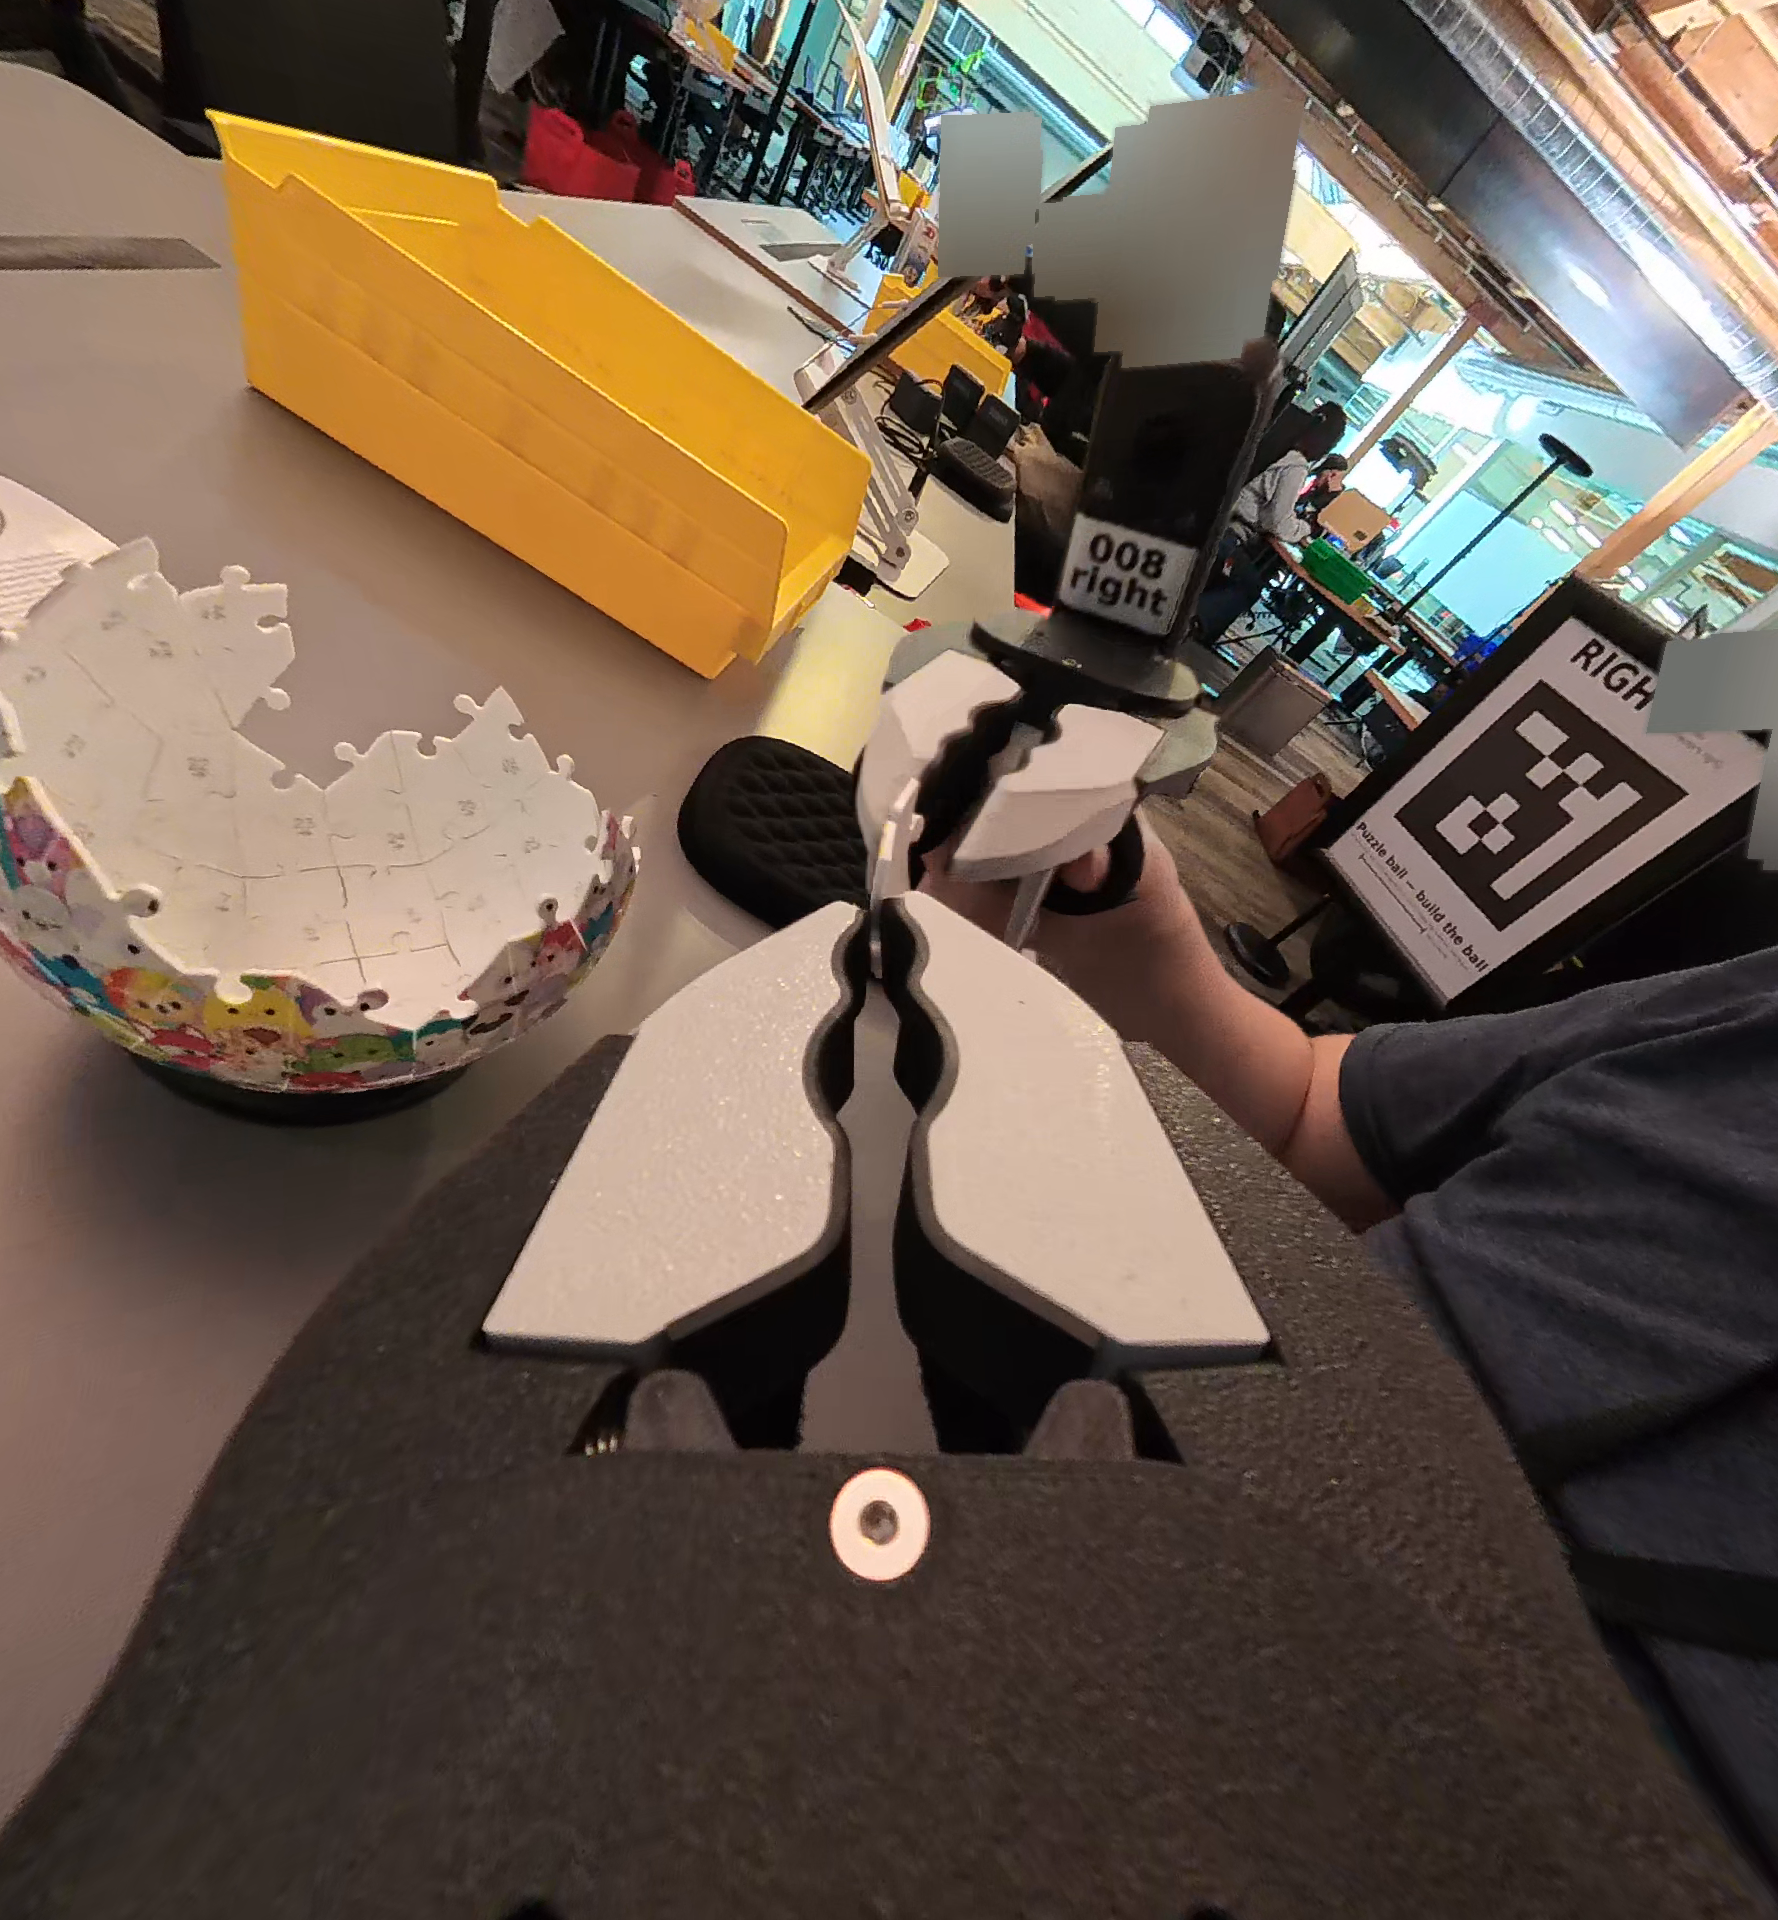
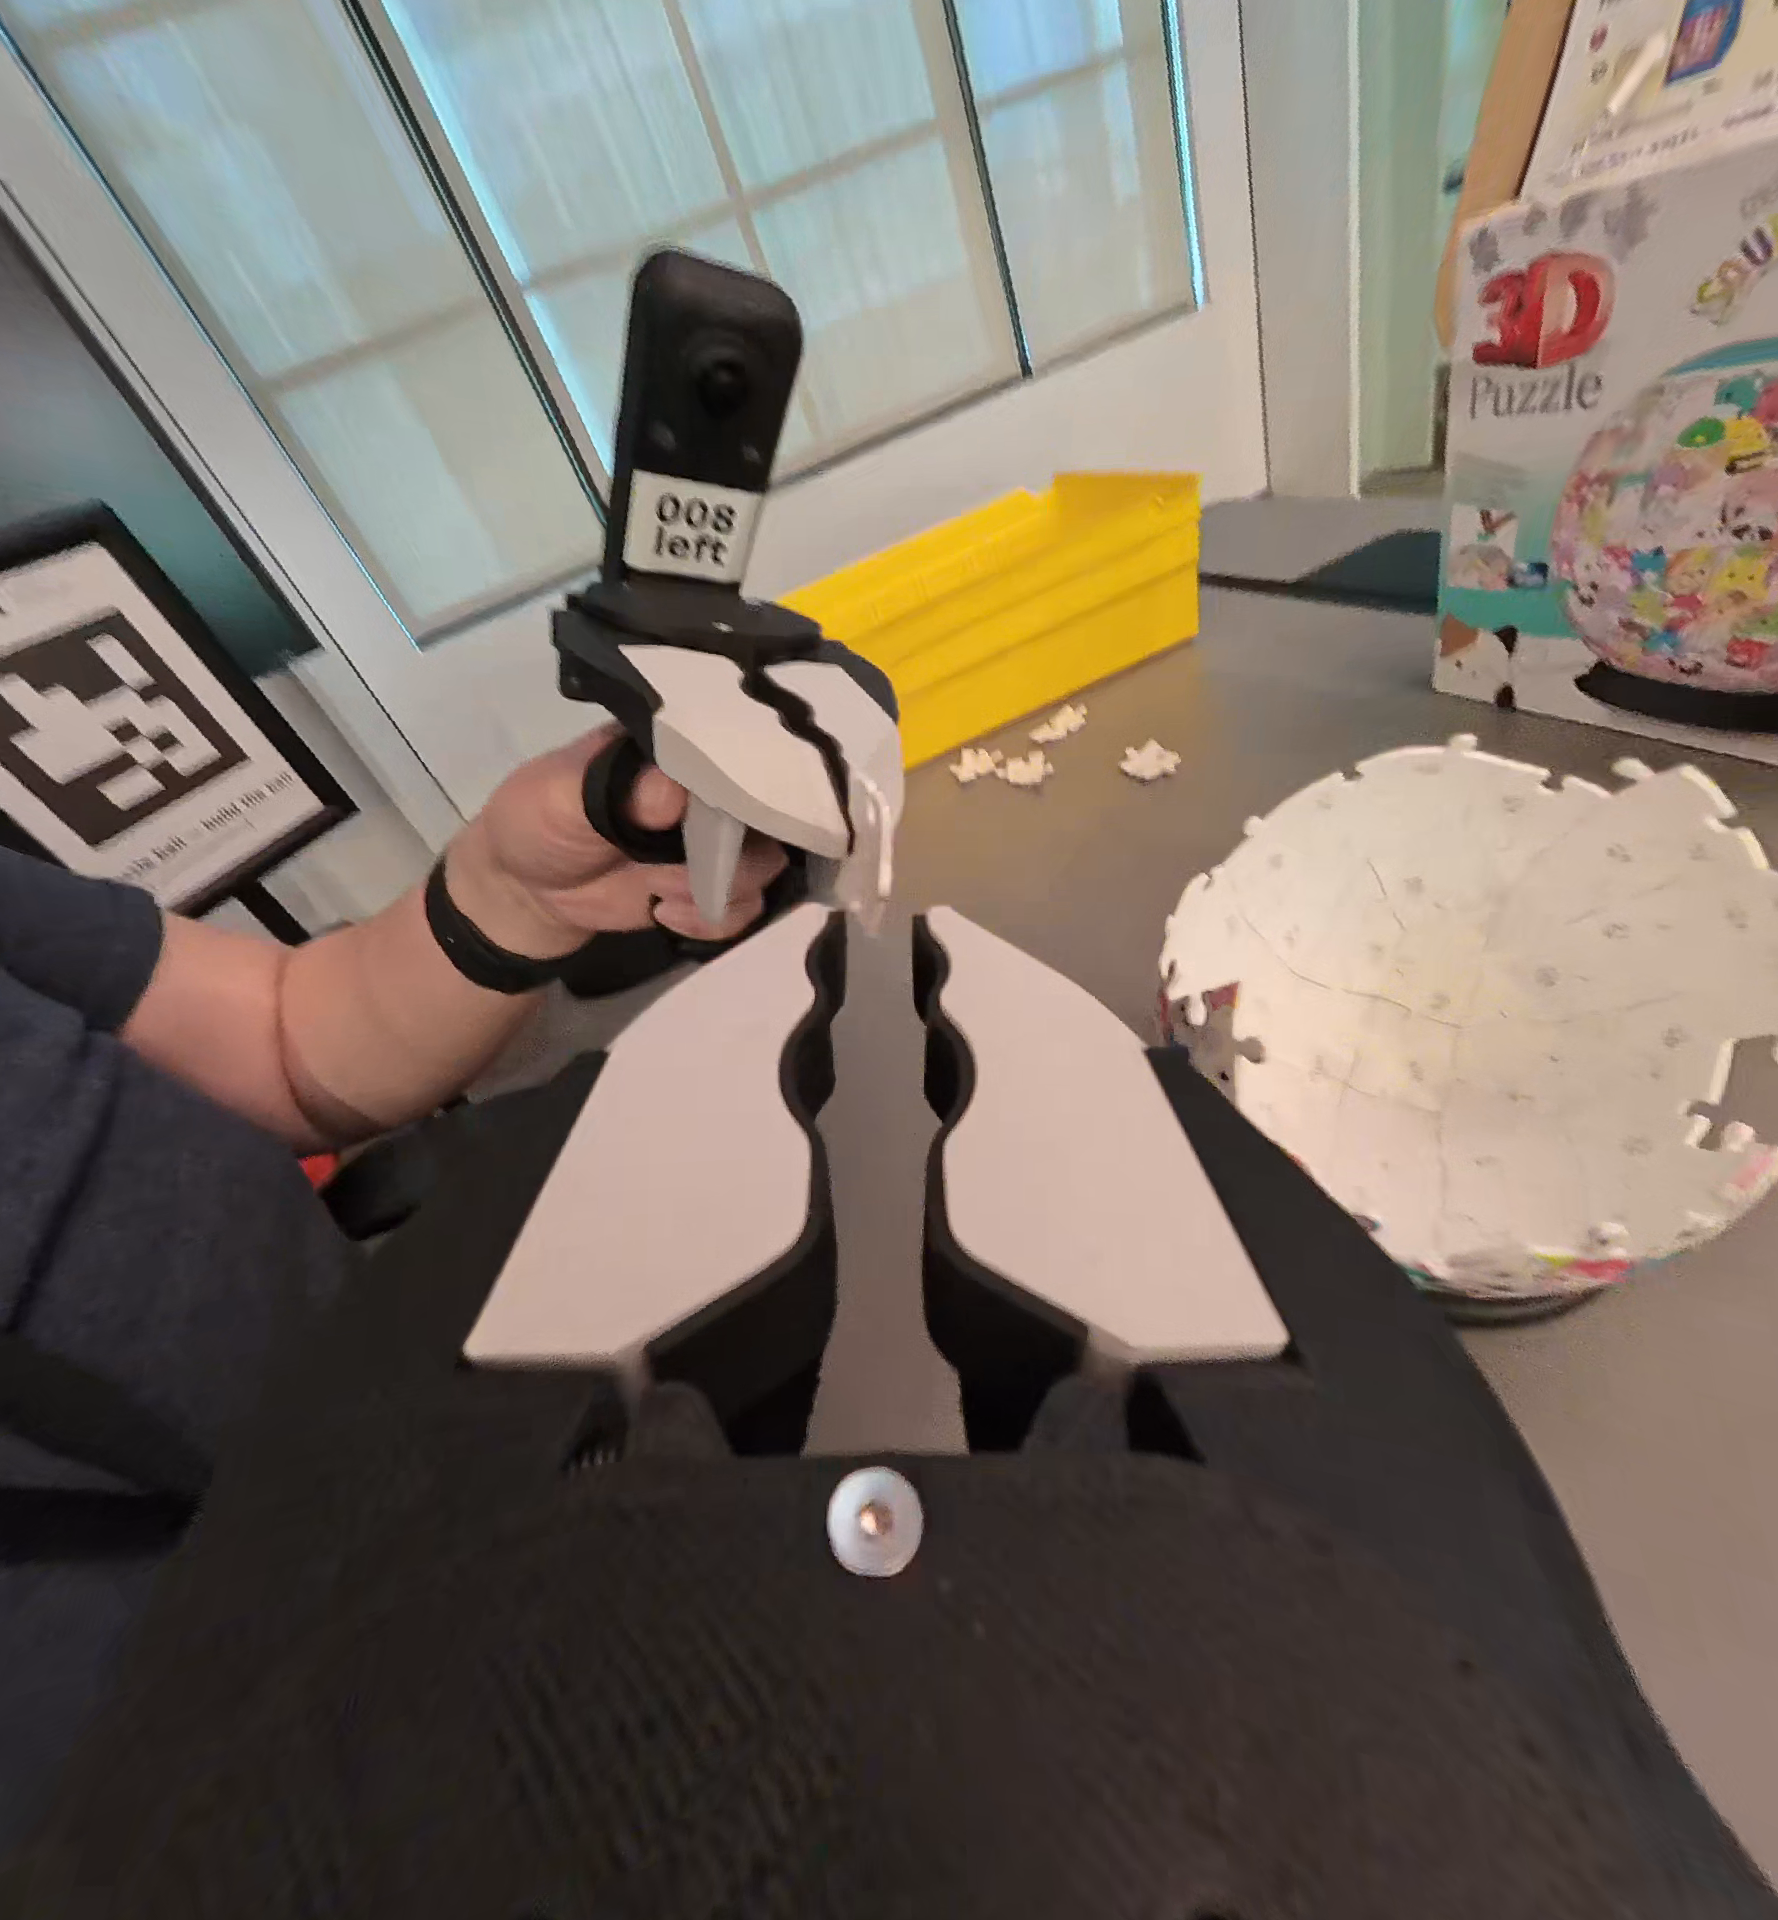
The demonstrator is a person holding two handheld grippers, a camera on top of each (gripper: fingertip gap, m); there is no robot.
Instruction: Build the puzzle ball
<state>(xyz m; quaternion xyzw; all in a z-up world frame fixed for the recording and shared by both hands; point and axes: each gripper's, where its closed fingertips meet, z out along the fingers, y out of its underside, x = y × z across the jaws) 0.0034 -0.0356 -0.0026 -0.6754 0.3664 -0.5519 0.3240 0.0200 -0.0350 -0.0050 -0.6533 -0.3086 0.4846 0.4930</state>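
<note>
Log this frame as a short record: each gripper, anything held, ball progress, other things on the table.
left gripper: shut on a white puzzle piece, held in the air
right gripper: open, tips close to that piece
puzzle ball: partly built, an open bowl on a black stand, neither gripper touching it
loose pieces: a few beside the yellow bin
puzzle box: upright behind the ball
</note>
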